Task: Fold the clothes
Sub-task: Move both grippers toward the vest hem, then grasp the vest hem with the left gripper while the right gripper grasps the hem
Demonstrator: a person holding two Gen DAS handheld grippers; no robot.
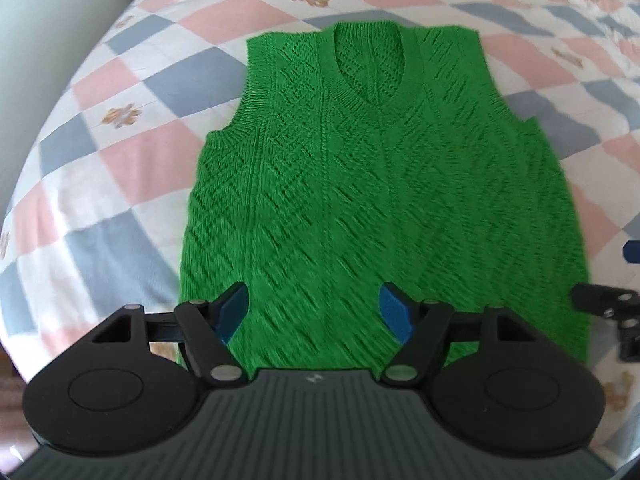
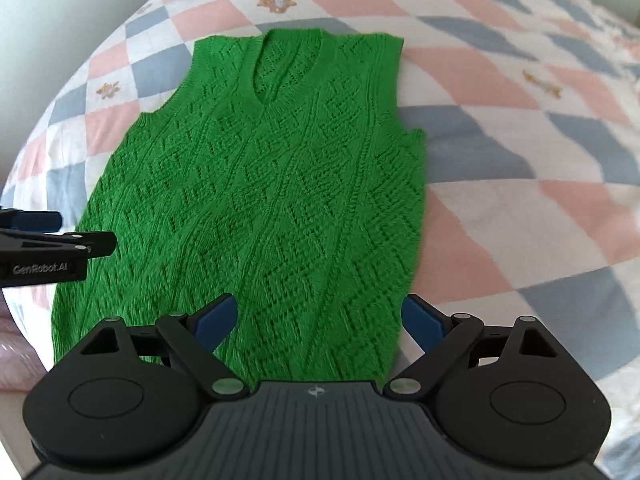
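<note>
On the checked quilt lay a green knit vest spread flat, neckline far, hem near. Left gripper hovered over the hem, jaws wide apart, empty. Right gripper likewise spread wide over the hem's right part, gripping nothing.

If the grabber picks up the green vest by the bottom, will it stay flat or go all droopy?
Probably droopy: the green vest is soft openwork knit lying limp on the quilt. It looks light, since the knit is full of holes. It may also stretch or snag on the open left gripper.
</note>
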